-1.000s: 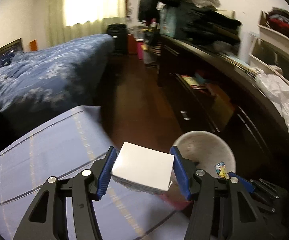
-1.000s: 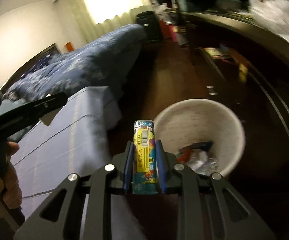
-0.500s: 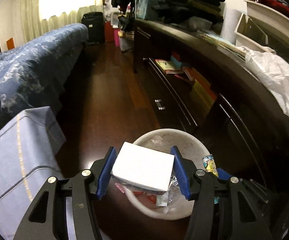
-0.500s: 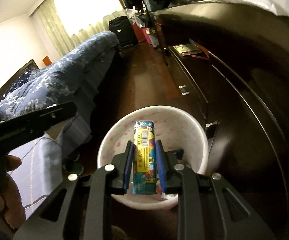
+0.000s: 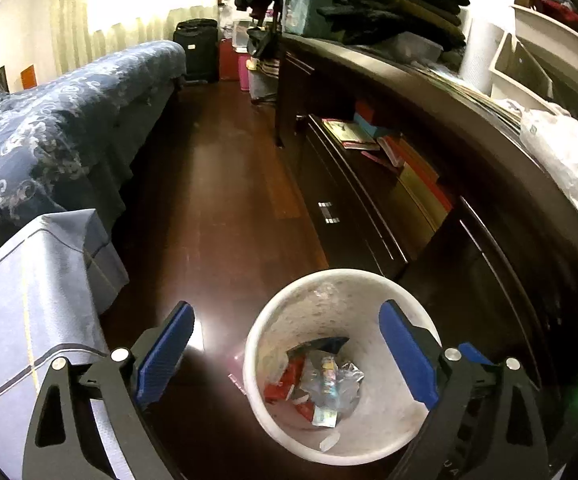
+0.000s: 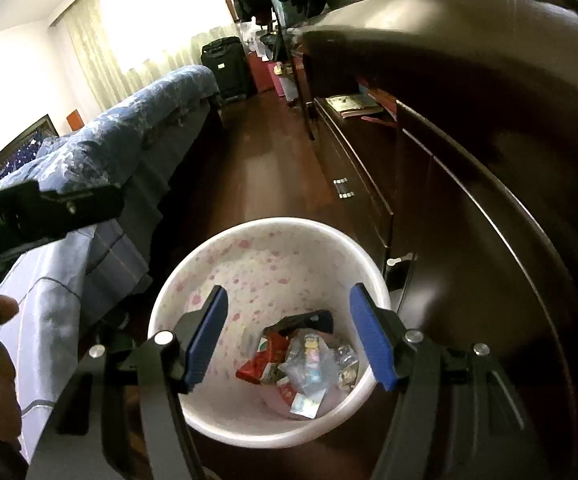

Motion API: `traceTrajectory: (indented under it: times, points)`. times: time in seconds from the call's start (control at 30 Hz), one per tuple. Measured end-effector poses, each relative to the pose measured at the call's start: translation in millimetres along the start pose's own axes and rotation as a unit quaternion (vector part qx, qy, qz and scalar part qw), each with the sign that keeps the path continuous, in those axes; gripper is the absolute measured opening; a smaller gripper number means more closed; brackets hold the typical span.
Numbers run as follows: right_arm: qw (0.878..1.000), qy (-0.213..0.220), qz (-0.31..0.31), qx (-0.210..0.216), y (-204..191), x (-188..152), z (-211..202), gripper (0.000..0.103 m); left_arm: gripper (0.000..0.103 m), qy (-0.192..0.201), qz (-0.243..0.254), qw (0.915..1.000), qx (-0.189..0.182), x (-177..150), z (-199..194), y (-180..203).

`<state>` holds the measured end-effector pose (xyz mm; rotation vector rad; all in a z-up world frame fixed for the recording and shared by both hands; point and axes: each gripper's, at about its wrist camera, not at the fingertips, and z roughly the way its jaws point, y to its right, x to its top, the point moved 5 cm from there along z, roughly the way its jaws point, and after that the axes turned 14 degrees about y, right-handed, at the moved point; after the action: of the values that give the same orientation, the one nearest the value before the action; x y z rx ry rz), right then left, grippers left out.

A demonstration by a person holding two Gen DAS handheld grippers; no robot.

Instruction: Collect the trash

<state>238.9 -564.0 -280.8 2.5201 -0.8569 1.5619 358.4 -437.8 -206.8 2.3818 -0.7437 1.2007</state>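
A white waste bin (image 5: 289,300) with pink spots stands on the dark wood floor; it also shows in the right wrist view (image 6: 273,248). Inside lies a heap of trash (image 5: 321,384): red wrappers, clear plastic and a colourful packet, which shows in the right wrist view too (image 6: 305,364). My left gripper (image 5: 287,344) is open and empty above the bin's left half. My right gripper (image 6: 289,332) is open and empty right over the bin. The left gripper's black body (image 6: 41,208) shows at the left of the right wrist view.
A table under a pale blue cloth (image 5: 29,300) stands left of the bin. A long dark dresser (image 5: 429,184) with books on an open shelf runs along the right. A bed with a blue quilt (image 5: 61,120) lies at far left. A white plastic bag (image 5: 569,168) sits on the dresser.
Both grippers have opened over the bin. The white box has left my left gripper and the colourful packet has left my right; the packet now lies in the bin.
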Motion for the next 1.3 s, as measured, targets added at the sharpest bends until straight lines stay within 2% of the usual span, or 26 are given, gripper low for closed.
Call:
traceTrajectory:
  times: [0.3, 0.5, 0.57, 0.67, 0.9, 1.03, 1.3]
  points:
    - [1.0, 0.008, -0.026, 0.014, -33.5, 4.2, -28.1, 0.069, 0.099, 0.034, 0.008, 0.9989, 0.031, 6.9, -39.1, -17.1]
    - [0.999, 0.02, -0.037, 0.029, -68.5, 6.7, -56.4, 0.078, 0.099, 0.066, -0.007, 0.9958, 0.062, 12.2, -84.6, -47.8]
    - [0.998, 0.024, -0.042, 0.039, -85.5, 7.7, -66.7, 0.085, 0.099, 0.078, -0.014, 0.9937, 0.079, 11.3, -105.4, -64.5]
    - [0.996, 0.029, -0.049, 0.063, -114.7, 6.0, -81.8, 0.088, 0.099, 0.091, -0.019, 0.9894, 0.111, 8.0, -133.9, -86.6]
    - [0.987, 0.031, -0.085, 0.131, -196.9, -7.0, -117.4, 0.095, 0.099, 0.125, -0.059, 0.9713, 0.194, -17.0, -221.1, -159.4]
    - [0.979, 0.027, -0.109, 0.172, -248.2, -19.4, -139.8, 0.097, 0.099, 0.135, -0.094, 0.96, 0.227, -34.9, -262.7, -195.6]
    - [0.962, 0.023, -0.162, 0.219, -318.8, -44.4, -176.6, 0.097, 0.099, 0.145, -0.159, 0.934, 0.285, -77.4, -338.0, -253.8]
